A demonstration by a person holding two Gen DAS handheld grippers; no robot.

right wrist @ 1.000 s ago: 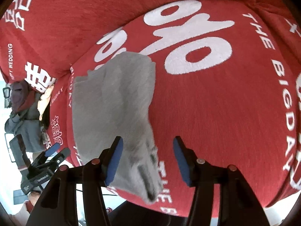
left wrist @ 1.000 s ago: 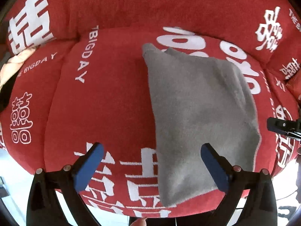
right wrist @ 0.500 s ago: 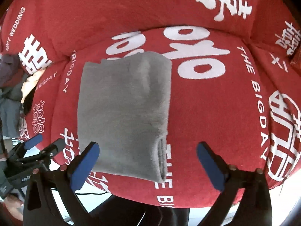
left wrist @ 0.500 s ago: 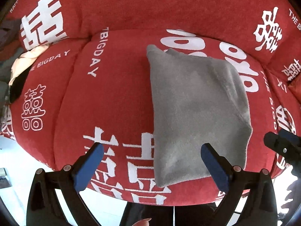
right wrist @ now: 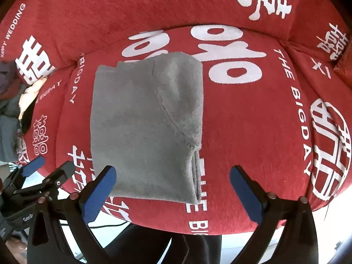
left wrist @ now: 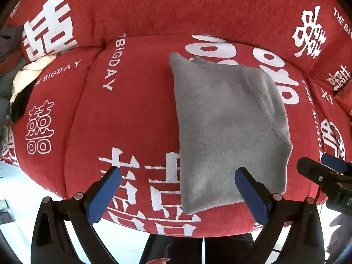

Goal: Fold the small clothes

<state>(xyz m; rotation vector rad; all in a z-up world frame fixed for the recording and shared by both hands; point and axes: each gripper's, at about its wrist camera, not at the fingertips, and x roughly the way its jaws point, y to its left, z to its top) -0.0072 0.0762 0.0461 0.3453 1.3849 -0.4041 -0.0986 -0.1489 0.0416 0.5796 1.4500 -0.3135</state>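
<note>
now folded grey garment [right wrist: 145,127] lying flat mid-frame on red sofa cushion [right wrist: 253,132]; right hand-held gripper [right wrist: 173,189] just opened wide, empty, above it; left hand-held gripper [left wrist: 178,194] wide, empty.

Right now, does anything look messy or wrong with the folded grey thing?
Mostly tidy. The grey cloth lies folded flat on the red cushion, but one back corner pokes out past the fold, so that edge isn't even. Nothing looks torn or spilled.
</note>
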